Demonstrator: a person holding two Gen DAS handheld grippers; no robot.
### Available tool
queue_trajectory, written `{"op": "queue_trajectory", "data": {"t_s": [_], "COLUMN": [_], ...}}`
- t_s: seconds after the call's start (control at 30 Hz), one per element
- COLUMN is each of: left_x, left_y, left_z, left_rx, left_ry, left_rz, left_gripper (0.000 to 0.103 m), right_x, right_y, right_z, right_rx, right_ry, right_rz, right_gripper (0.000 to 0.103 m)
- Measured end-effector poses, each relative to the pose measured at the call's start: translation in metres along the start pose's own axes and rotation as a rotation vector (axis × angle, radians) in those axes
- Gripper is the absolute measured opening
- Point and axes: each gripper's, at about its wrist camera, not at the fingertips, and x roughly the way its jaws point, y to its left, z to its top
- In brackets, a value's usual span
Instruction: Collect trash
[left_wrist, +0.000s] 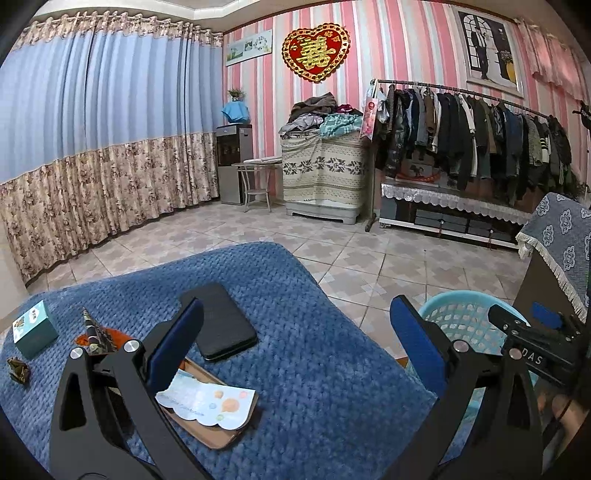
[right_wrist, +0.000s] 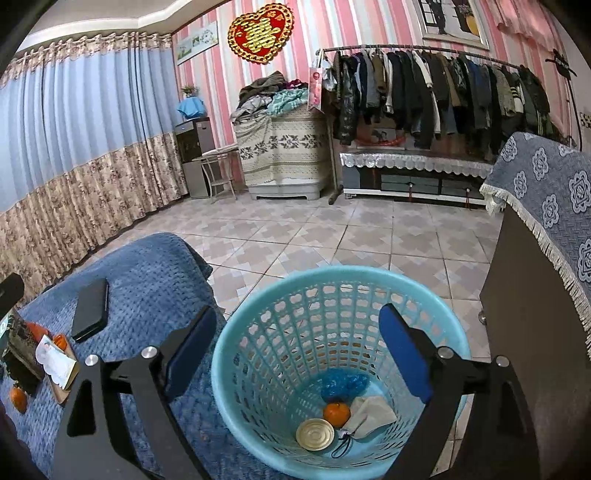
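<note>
My right gripper (right_wrist: 299, 350) hangs open over the teal mesh basket (right_wrist: 258, 306) with nothing between its fingers. At the basket's bottom lie an orange (right_wrist: 336, 413), a round tin lid (right_wrist: 316, 434), a crumpled blue bag (right_wrist: 343, 384) and a pale cloth pouch (right_wrist: 369, 411). My left gripper (left_wrist: 295, 332) is open and empty above the blue-blanketed table (left_wrist: 314, 369). On the table are a printed card (left_wrist: 207, 402), a dark wrapper with orange peel (left_wrist: 96, 336), a crumpled scrap (left_wrist: 18, 369), a teal box (left_wrist: 33, 328) and a black phone (left_wrist: 221, 321). Another orange (right_wrist: 17, 398) sits at the table's near left.
The basket (left_wrist: 458, 321) stands on the tiled floor just right of the table. A dark cabinet under a fringed blue cloth (right_wrist: 535, 206) rises close on the right. Curtains, a covered machine and a full clothes rack (left_wrist: 461, 129) line the far walls.
</note>
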Motion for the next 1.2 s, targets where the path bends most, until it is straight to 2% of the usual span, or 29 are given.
{"op": "queue_trajectory", "data": {"t_s": [1.2], "left_x": [-0.0012], "left_y": [0.0088], "left_z": [0.0009], "left_rx": [-0.009], "left_ry": [-0.002], "left_rz": [0.004], "left_gripper": [0.097], "right_x": [-0.0018], "right_y": [0.0044], "right_z": [0.0003], "right_rx": [-0.013], "right_ry": [-0.006], "right_rz": [0.006], "right_gripper": [0.088]}}
